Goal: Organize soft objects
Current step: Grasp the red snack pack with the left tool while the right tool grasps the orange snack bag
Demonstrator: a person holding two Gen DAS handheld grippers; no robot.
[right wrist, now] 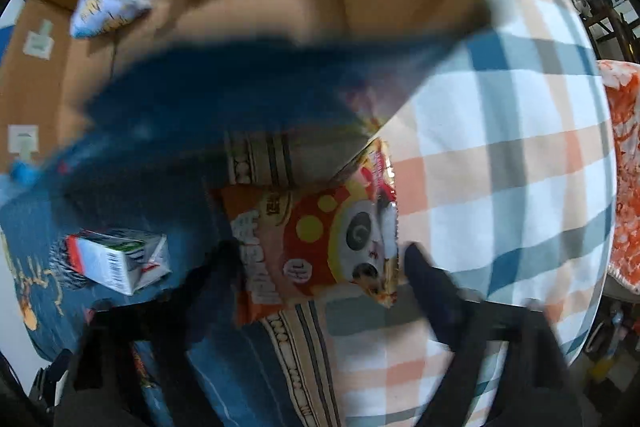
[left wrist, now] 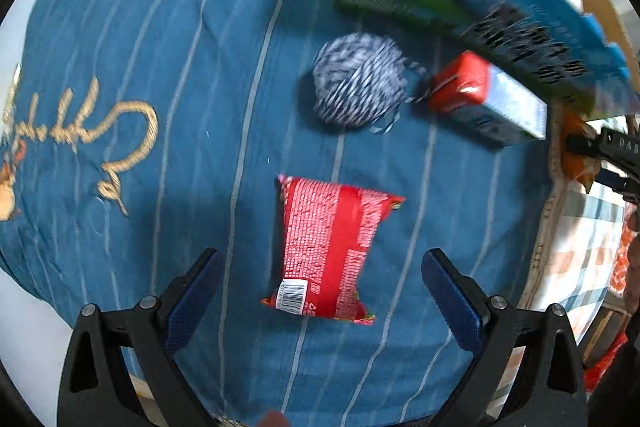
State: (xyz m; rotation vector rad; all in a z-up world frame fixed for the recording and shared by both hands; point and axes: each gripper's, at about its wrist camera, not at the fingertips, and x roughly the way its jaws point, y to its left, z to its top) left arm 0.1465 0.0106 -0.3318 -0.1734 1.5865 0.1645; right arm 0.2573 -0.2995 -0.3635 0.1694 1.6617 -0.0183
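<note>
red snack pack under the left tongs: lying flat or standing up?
Lying flat. The red snack pack rests back side up on the blue striped cloth, barcode and fine print facing the camera, between the open left tongs, untouched.

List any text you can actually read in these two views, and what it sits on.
"DA", rest cut off: black bar at the right edge.
Red packet: dense white print and a barcode, too small to read.
Blue bag: black print, blurred.
Blue cloth: gold cursive embroidery, illegible.
Panda packet: white characters, blurred.
Carton: barcode, unreadable.
</note>
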